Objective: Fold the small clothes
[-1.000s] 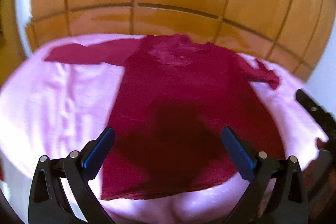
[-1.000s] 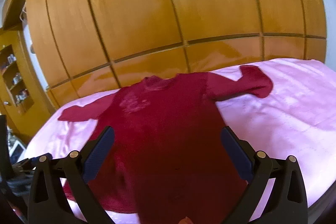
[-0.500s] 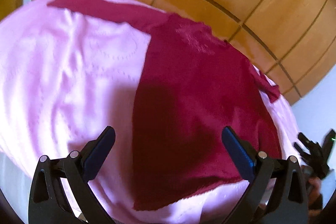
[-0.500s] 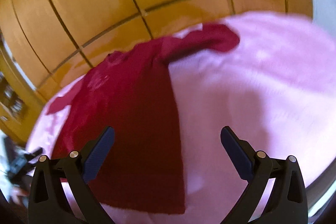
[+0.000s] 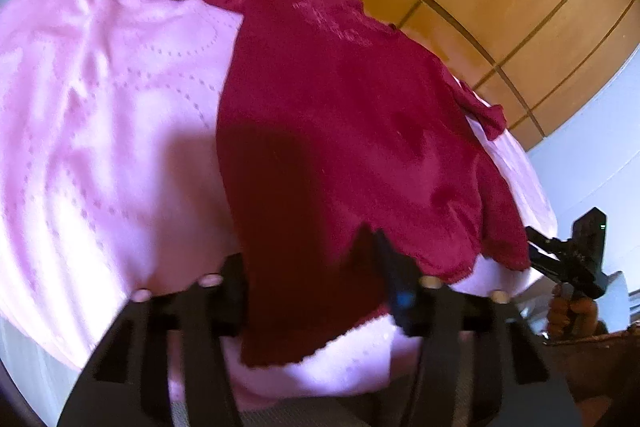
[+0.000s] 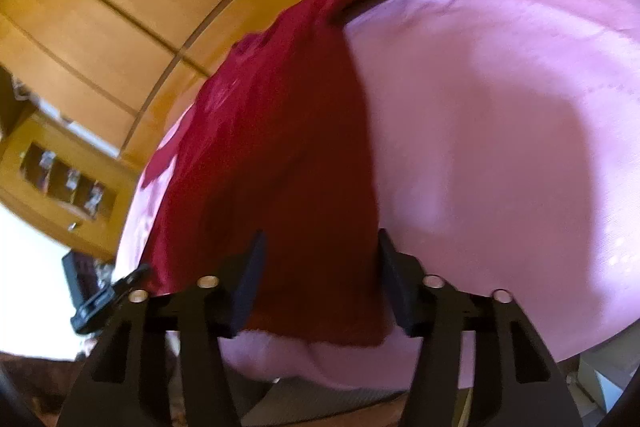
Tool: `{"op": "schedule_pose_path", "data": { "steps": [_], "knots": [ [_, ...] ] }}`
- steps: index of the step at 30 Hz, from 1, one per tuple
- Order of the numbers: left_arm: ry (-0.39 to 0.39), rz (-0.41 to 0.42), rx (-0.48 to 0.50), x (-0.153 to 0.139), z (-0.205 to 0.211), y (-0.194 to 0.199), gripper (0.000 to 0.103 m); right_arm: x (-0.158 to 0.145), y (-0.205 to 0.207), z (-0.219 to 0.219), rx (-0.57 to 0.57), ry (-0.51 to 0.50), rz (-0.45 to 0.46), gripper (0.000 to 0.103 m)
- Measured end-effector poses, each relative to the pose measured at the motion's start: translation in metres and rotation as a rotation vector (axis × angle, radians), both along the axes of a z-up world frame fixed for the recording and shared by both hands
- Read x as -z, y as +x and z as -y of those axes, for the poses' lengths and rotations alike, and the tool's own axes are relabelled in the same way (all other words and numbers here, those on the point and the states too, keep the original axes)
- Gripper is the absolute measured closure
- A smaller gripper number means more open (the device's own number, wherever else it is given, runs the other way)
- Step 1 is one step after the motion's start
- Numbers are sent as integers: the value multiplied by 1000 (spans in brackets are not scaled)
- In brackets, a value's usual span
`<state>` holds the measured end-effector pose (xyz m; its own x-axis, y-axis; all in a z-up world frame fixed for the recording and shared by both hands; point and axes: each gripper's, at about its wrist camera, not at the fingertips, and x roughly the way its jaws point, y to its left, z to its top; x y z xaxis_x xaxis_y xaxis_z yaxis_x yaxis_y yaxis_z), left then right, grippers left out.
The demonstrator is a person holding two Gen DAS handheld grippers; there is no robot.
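While both tongs close, shirt [image 5: 340, 131] hem sits btwn.

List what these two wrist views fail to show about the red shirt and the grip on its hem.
- Left tool, left wrist view: motion blur and shadow hide whether its fingers pinch the red shirt.
- Right tool, right wrist view: hem lies between the fingers; contact unclear.
- Shirt's chest print: too blurred to read.
- Left sleeve, right wrist view: mostly hidden behind the body.
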<state>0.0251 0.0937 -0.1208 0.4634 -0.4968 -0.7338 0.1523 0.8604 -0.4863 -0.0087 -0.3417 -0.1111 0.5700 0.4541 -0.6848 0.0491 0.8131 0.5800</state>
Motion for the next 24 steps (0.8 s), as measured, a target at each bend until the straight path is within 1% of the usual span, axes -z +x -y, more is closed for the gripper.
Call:
{"op": "schedule_pose_path", "data": {
  "steps": [1, 2, 3, 4, 6, 10, 11, 13, 15, 18, 20, 22, 23, 24],
  "knots": [
    [-2, -10, 6, 1, 0, 1, 74, 2, 0, -2, -6, 3, -7, 60],
    [-10, -25, 21, 3, 0, 1, 89, 5, 0, -3, 0, 3, -17, 72],
    [-15, -33, 30, 4, -1, 1, 91, 7, 1, -2, 1, 6, -29, 92],
    [-14, -32, 37, 1, -2, 0, 93, 7, 3, -2, -7, 19, -38, 94],
    [-4, -4, 48, -12, -5, -1, 95, 1, 1, 0, -8, 31, -25, 94],
    [36, 62, 37, -41, -24, -12, 96, -27, -6, 8, -11, -2, 54, 94],
    [37, 69, 33, -47, -30, -15, 96, -33, -9, 12, -14, 8, 69, 95],
    [21, 69, 33, -55, -41, -21, 96, -41, -13, 16, -29, 17, 72, 95],
    [37, 63, 39, -59, -45, -31, 96, -43, -14, 15, -47, 6, 62, 95],
    [63, 39, 49, -56, -45, -40, 96, -42, -24, 16, -76, 36, 42, 95],
    [79, 5, 53, -44, -47, -45, 96, -37, -27, 16, -85, 25, 17, 95],
    [77, -46, 48, -25, -47, -44, 95, -21, -23, 16, -85, 14, -34, 95],
    [77, -57, 45, -19, -46, -42, 94, -10, -21, 17, -84, 19, -65, 95],
    [91, -76, 36, -11, -44, -38, 87, -1, -18, 18, -85, 6, -84, 94]
  ]
}}
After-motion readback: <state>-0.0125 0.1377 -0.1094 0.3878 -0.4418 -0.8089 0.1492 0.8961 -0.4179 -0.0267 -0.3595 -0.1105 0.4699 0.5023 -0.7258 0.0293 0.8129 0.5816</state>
